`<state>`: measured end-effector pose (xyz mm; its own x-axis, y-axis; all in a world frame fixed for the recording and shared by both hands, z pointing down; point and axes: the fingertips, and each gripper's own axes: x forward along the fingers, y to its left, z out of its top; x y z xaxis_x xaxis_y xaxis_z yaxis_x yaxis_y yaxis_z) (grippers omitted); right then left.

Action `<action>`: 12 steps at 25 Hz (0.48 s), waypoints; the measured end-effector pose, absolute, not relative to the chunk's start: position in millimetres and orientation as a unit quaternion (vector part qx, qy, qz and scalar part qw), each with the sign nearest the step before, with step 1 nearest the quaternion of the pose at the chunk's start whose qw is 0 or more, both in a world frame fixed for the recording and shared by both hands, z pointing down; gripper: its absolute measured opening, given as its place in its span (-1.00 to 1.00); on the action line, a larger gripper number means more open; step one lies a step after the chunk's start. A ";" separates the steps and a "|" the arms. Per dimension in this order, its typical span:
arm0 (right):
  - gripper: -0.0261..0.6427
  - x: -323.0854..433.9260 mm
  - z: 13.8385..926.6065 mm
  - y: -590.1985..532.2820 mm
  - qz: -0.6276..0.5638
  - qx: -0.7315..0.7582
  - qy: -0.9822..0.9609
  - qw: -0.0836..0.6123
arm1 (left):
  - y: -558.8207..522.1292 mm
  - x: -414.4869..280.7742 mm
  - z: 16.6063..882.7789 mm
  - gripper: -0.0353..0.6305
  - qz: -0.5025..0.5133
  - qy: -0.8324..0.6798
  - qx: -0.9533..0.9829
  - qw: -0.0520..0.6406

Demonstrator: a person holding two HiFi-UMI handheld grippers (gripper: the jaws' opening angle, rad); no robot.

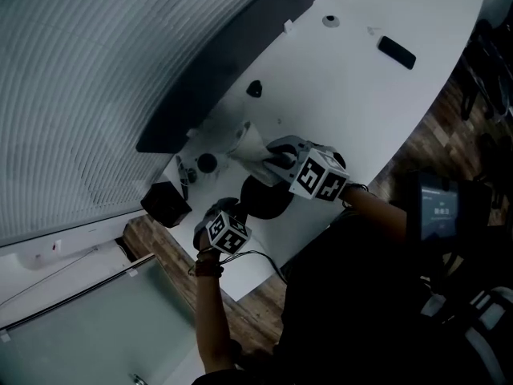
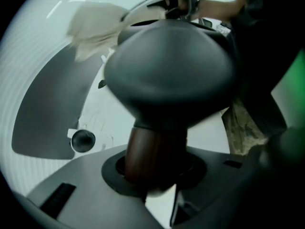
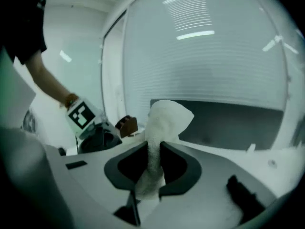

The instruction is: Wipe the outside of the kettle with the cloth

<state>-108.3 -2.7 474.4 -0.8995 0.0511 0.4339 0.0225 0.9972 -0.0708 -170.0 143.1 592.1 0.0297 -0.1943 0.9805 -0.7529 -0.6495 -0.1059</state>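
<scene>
A dark kettle point(image 1: 265, 198) stands on the white table point(image 1: 361, 95). My left gripper point(image 1: 230, 217) points steeply down and is shut on the kettle's brown wooden handle point(image 2: 153, 151); the rounded dark kettle body point(image 2: 169, 70) fills the left gripper view past that gripper point(image 2: 155, 178). My right gripper point(image 1: 280, 157) is shut on a white cloth point(image 1: 252, 146), held just behind the kettle, apart from it. In the right gripper view the cloth point(image 3: 161, 123) rises between the jaws of the right gripper point(image 3: 151, 171), with the kettle point(image 3: 97, 140) at left. The cloth point(image 2: 93, 27) also shows in the left gripper view.
A black phone-like slab point(image 1: 397, 52) and a small round disc point(image 1: 330, 21) lie at the table's far end. A small black knob point(image 1: 254, 88), a black ball-shaped piece point(image 1: 207, 163) and a black box point(image 1: 166, 204) lie near the kettle. A dark grey panel point(image 1: 216, 62) borders the table.
</scene>
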 end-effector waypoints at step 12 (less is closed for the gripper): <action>-0.71 -16.6 553.6 -22.5 0.247 0.027 -0.947 0.206 | 153.3 -176.9 599.7 -0.51 0.585 -0.425 0.623 0.298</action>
